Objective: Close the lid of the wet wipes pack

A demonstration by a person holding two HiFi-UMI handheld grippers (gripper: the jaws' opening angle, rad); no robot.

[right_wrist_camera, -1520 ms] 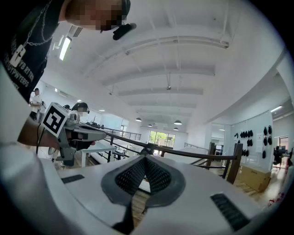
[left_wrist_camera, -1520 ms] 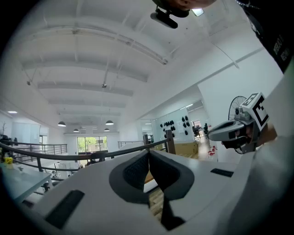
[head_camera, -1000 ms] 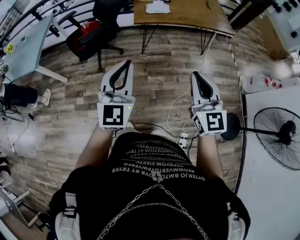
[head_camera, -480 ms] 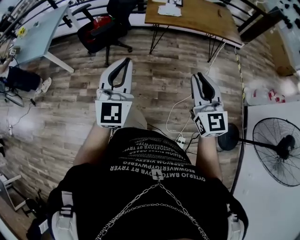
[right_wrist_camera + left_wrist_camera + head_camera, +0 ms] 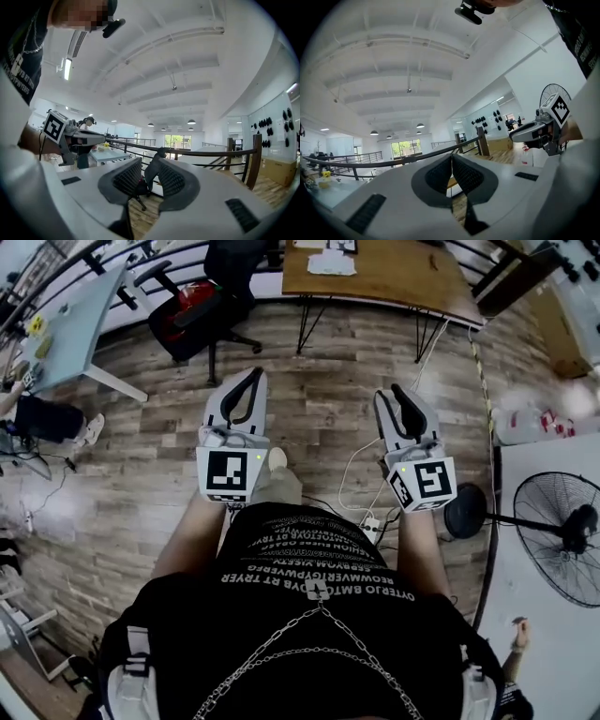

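Observation:
I cannot make out a wet wipes pack in any view. Both grippers are held level in front of the person's body, above a wooden floor. The left gripper [image 5: 249, 381] has its jaws closed tip to tip, and in the left gripper view [image 5: 451, 158] the ribbed pads meet with nothing between them. The right gripper [image 5: 397, 395] has just been opening its jaws; in the right gripper view [image 5: 149, 163] a gap shows between the pads and nothing is in it. Each gripper appears in the other's view: the right gripper [image 5: 536, 132] and the left gripper [image 5: 75, 137].
A wooden table [image 5: 398, 277] with a white flat item [image 5: 330, 262] stands ahead. A red and black office chair [image 5: 202, 306] and a grey table [image 5: 66, 329] are at the left. A standing fan [image 5: 553, 521] is at the right, a power strip with cables [image 5: 370, 524] on the floor.
The right gripper's jaws, together a second ago, now stand apart. Both grippers stay in front of the body; the head view has shifted slightly.

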